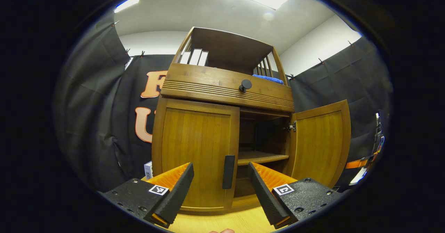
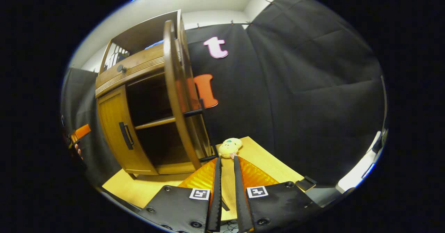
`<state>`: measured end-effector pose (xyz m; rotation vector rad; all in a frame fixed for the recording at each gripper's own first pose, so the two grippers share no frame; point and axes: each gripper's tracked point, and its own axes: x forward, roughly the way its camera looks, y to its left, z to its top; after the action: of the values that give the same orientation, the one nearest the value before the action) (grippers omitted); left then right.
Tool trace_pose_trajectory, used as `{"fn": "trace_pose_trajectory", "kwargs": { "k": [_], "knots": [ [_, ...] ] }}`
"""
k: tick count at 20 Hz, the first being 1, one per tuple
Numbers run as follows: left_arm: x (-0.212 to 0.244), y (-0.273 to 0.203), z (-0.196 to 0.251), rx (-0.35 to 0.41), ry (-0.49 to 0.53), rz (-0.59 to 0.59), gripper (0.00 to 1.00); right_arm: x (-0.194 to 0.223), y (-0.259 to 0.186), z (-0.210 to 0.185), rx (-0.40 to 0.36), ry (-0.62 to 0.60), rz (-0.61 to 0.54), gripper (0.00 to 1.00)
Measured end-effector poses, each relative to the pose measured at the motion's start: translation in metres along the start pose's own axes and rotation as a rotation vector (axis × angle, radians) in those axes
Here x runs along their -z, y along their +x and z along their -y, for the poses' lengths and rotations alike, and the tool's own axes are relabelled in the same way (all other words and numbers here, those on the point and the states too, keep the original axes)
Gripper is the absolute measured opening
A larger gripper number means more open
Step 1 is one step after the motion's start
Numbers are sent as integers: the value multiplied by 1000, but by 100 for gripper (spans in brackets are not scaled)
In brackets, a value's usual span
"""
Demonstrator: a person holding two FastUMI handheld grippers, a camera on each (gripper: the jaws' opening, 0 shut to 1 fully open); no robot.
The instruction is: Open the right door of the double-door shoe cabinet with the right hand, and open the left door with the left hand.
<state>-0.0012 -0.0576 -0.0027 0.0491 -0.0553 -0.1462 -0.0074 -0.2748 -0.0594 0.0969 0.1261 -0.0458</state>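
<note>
Standing on a pale wooden table [image 1: 222, 222] against the booth's black cloth: a double-door shoe cabinet [image 1: 226, 97] of warm honey-brown wood with a visible grain. Left door [image 1: 196, 153] shut, framed panel, with a dark vertical handle [image 1: 228, 172] at its inner edge. Right door [image 1: 321, 142] swung wide open on a metal hinge [image 1: 291, 126], baring a dark interior with one shelf [image 1: 262, 156]. Above the doors, a ribbed drawer front with a round dark knob [image 1: 245, 85]; on top, an open railed compartment holding pale upright books [image 1: 194, 56] and something blue [image 1: 267, 78].

Left gripper [image 1: 222, 193] spread wide, holding nothing, aimed at the left door's handle, not touching it.

Right gripper [image 2: 226, 187] nearly closed, a narrow gap between fingers, gripping nothing, just beside the open door's edge [image 2: 177, 97]. Small yellow plush toy [image 2: 229, 147] on the table just past the fingertips.
</note>
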Motion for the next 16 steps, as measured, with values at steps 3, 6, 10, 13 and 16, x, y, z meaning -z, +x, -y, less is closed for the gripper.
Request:
{"fn": "trace_pose_trajectory", "kwargs": {
  "k": [3, 6, 10, 13, 16],
  "knots": [
    [3, 7, 5, 22, -11, -9, 94, -7, -28, 17, 79, 15, 41, 25],
    [8, 11, 8, 30, -14, -22, 94, -15, -52, 9, 117, -8, 70, 25],
    [10, 19, 5, 25, -22, -27, 92, -31, -68, -43, 77, -66, 100, 25],
    [6, 26, -3, 8, -27, -15, 94, -28, -56, -89, 6, -92, 81, 25],
    [3, 30, -12, -16, -46, -7, 92, -43, -45, -133, -59, -103, 102, 25]
  ]
}}
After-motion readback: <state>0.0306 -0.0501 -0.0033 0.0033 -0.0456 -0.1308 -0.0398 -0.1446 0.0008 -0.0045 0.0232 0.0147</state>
